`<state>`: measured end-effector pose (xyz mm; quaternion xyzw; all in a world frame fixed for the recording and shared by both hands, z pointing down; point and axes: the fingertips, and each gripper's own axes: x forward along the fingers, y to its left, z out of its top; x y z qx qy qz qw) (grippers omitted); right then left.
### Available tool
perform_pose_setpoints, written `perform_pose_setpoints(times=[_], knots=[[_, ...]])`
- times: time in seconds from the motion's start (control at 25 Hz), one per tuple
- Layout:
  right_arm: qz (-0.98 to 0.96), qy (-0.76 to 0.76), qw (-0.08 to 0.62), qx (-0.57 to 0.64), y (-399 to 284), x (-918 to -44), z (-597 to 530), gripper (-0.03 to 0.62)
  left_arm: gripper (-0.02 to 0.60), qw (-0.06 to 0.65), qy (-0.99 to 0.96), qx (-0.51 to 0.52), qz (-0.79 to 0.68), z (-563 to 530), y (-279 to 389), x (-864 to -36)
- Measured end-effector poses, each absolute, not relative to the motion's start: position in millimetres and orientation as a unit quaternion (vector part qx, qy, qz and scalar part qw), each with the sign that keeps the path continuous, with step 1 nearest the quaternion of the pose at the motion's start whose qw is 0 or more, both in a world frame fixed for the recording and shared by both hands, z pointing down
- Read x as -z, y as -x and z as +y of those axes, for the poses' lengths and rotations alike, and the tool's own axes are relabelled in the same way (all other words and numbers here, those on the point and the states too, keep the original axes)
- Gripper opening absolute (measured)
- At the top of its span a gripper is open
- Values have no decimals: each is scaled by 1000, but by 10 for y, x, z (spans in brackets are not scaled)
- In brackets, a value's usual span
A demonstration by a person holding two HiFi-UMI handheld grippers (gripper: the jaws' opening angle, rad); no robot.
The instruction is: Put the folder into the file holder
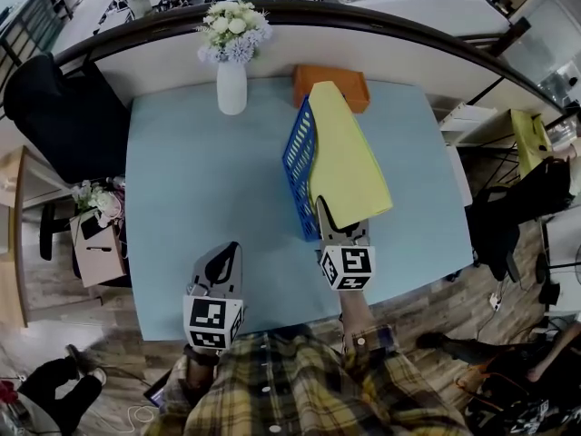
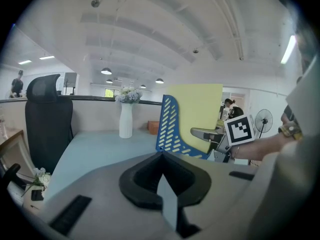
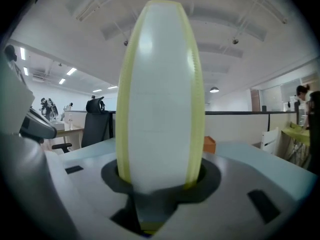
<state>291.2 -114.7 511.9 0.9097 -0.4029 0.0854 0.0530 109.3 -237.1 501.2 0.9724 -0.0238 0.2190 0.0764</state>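
Observation:
The yellow folder (image 1: 347, 162) stands on edge, leaning in the blue perforated file holder (image 1: 298, 166) at the middle of the light blue table (image 1: 191, 189). My right gripper (image 1: 325, 216) is at the folder's near end, and the jaws close round its thick edge (image 3: 160, 84), yellow covers touching both sides. The left gripper view shows the folder (image 2: 197, 109) rising above the holder (image 2: 170, 126), with the right gripper (image 2: 205, 133) at its near lower corner. My left gripper (image 1: 222, 263) rests low near the table's front edge, left of the holder, jaws together and empty (image 2: 161, 155).
A white vase of flowers (image 1: 231, 80) stands at the back of the table. An orange box (image 1: 331, 82) sits behind the holder. A black office chair (image 1: 54, 107) is off the table's left side, with a curved partition behind the table.

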Motion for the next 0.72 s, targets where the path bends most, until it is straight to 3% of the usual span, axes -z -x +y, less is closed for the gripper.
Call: perform_pose_setpoints(times=[0.72], knots=[[-408,-901,115,-97,-2879,-5225,-1189,207,-9,79,-973,-213,-32,-2362,-1068,-4999]])
